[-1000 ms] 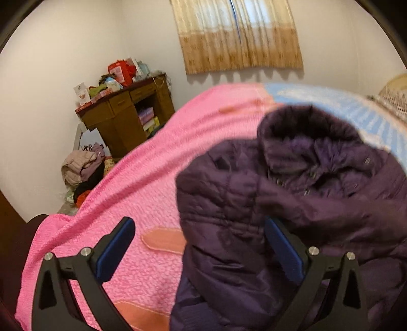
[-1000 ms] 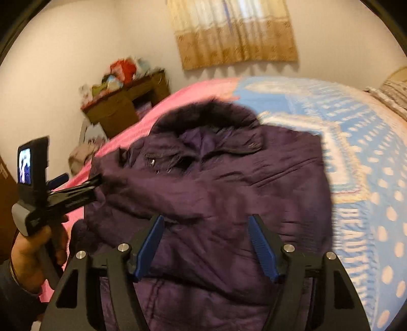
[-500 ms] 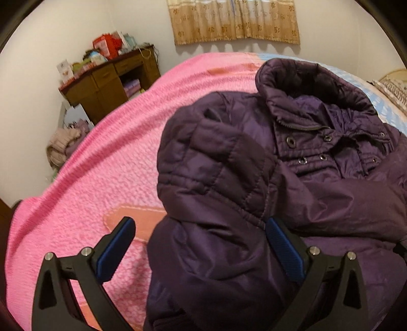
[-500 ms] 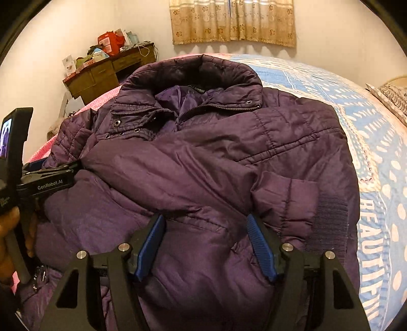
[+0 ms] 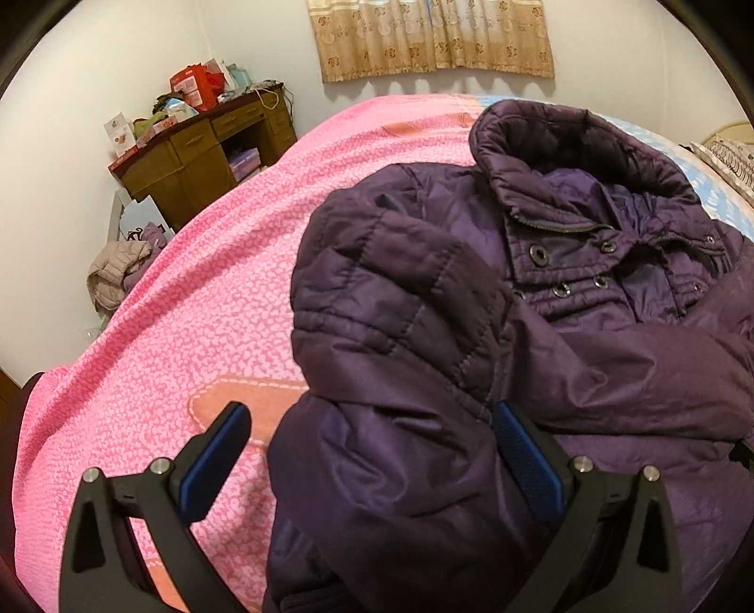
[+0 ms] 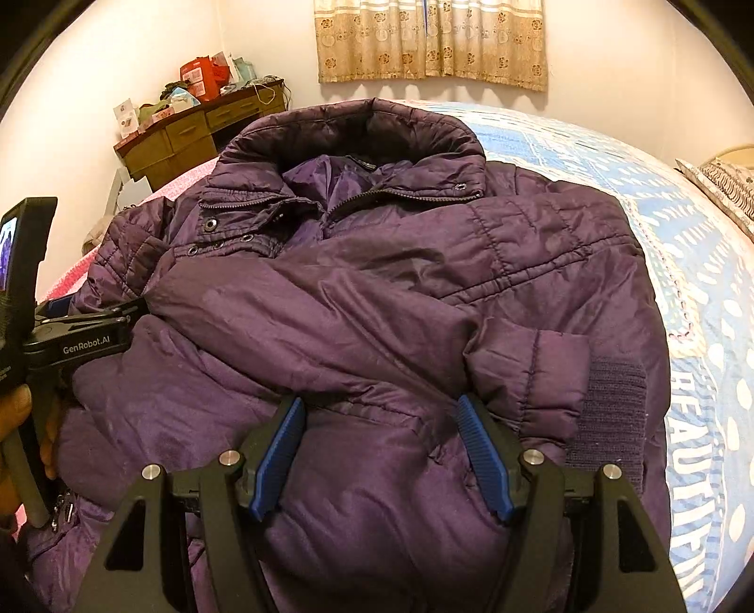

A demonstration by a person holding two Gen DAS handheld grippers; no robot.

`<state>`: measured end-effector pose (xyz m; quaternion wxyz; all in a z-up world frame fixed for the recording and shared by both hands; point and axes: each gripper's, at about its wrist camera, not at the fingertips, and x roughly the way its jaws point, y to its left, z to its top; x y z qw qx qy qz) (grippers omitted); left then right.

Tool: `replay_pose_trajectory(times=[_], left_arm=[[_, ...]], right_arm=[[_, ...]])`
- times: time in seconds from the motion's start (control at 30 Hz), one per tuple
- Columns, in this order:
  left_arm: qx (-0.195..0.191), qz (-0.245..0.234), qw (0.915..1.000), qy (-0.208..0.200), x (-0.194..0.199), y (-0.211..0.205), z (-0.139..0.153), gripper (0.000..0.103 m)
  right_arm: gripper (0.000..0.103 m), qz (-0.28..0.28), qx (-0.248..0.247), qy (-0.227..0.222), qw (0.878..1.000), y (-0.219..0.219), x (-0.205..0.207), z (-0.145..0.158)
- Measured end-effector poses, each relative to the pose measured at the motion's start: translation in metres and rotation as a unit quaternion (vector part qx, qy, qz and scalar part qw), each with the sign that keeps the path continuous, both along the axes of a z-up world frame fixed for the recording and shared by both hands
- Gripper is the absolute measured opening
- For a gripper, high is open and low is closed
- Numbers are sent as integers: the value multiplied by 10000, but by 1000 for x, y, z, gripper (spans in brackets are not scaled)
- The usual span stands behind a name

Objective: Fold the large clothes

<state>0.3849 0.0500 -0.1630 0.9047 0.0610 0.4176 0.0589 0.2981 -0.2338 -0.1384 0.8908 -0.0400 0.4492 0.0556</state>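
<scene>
Both tongs — left point(image 5: 370, 441), right point(image 6: 379, 436) — gape low over purple jacket point(image 6: 377, 292).

Left wrist fisheye sat low and close over the left shoulder of the quilted dark-purple padded jacket point(image 5: 471, 330), facing up the bed toward the beige patterned curtain point(image 5: 433, 37). Right wrist fisheye sat close over the jacket's front point(image 6: 377, 306), facing the same way. Both views shared the jacket collar, the curtain point(image 6: 431, 40) and the cluttered brown wooden desk point(image 5: 202, 146) point(image 6: 188, 136).
</scene>
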Motion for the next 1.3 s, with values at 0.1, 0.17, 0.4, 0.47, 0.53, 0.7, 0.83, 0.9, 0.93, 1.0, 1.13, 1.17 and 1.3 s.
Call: replay_pose_trajectory(times=[0.1, 0.17, 0.4, 0.47, 0.53, 0.7, 0.83, 0.9, 0.93, 1.0, 1.13, 1.17, 1.3], left_arm=[[-14, 3, 10000, -14, -3, -4, -1, 103], [-21, 2, 10000, -28, -4, -4, -2, 103], [-55, 3, 10000, -42, -6, -2, -1, 103], [-61, -5, 10000, -42, -5, -2, -1, 103], [-58, -13, 10000, -21, -4, 1, -1, 103], [-202, 57, 9998, 52, -8, 7, 12, 103], [-410, 27, 9981, -455, -36, 8, 48, 103], [-529, -169, 9952, -807, -52, -2, 64, 103], [-534, -265, 9945, -865, -56, -9, 66, 103], [-548, -517, 9941, -776, -57, -25, 60, 103], [-76, -795, 9963, -322, -48, -55, 27, 103], [130, -839, 9962, -184, -44, -63, 15, 103], [488, -939, 9940, -279, -46, -72, 11, 103]], right_arm=[[67, 2, 19, -12, 10000, -1, -1, 0], [67, -3, 1, -36, 10000, 0, -1, 0], [67, -22, -43, -52, 10000, 1, 0, -1], [67, -22, -60, -50, 10000, 0, 1, -1], [67, -27, -93, -53, 9999, 2, 0, -1], [68, -13, -45, -75, 10000, 2, 0, 3], [68, -11, 466, -277, 9985, -11, -15, 34], [68, -143, 253, -654, 9974, -15, -25, 52], [68, -199, 150, -734, 9970, -18, -27, 58], [68, -247, 154, -557, 9980, -26, -22, 57], [68, -415, -263, -86, 9988, -42, -13, 33], [66, -452, -208, -45, 9987, -47, -14, 30], [55, -440, 30, 25, 9990, -63, -19, 23]])
